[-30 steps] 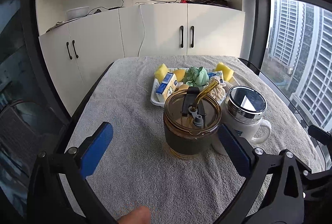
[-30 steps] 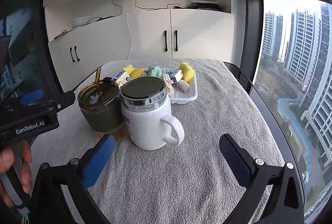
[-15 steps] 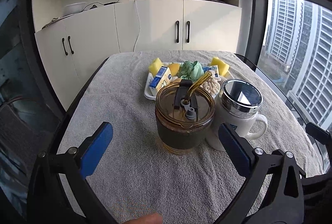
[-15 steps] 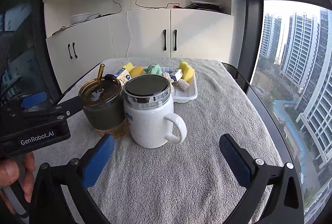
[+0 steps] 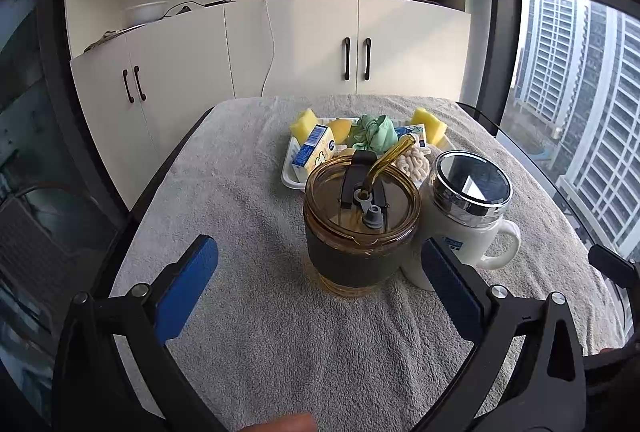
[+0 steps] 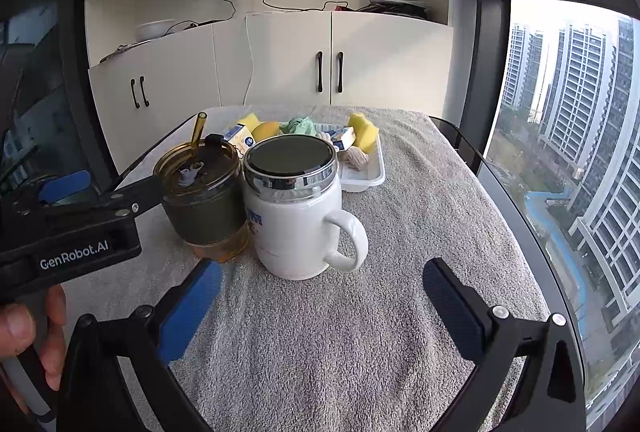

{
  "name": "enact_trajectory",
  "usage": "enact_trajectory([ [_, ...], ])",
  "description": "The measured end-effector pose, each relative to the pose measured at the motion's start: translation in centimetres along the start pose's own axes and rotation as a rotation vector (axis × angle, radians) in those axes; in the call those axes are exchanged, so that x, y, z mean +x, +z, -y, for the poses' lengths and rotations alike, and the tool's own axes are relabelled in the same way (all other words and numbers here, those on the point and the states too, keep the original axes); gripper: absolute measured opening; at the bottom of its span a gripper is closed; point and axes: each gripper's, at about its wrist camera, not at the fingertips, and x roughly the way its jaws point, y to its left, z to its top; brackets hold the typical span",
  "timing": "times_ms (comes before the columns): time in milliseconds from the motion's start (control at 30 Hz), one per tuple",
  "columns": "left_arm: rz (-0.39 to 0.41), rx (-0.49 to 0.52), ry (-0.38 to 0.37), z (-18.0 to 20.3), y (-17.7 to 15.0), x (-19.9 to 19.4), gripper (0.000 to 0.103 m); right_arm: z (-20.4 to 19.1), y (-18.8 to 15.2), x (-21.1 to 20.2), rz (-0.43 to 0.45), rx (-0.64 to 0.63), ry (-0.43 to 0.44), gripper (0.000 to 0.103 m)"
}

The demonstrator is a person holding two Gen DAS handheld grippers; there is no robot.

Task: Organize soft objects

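Now both claws gape empty: the left claw (image 5: 318, 268) faces the amber tumbler (image 5: 360, 228), the right claw (image 6: 322, 286) the white mug (image 6: 298, 216), on the towel-covered tabletop (image 6: 400, 312).

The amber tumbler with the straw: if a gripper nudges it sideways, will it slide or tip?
The amber tumbler looks squat and wide, so likely slides, though the towel may drag its base. Its straw leans and could catch. The white mug alongside would probably block rightward travel.

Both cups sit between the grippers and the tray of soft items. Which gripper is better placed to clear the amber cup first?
Left, probably. The open left gripper lines up on the amber cup; the open right gripper faces the white mug instead. The tray lies behind both.
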Motion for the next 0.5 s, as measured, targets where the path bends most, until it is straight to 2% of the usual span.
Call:
enact_trajectory([
  [500, -0.003, -0.001, -0.002, -0.07, 0.0, 0.11, 0.103, -0.06, 0.12, -0.13, 0.001, 0.002, -0.002, 0.103],
])
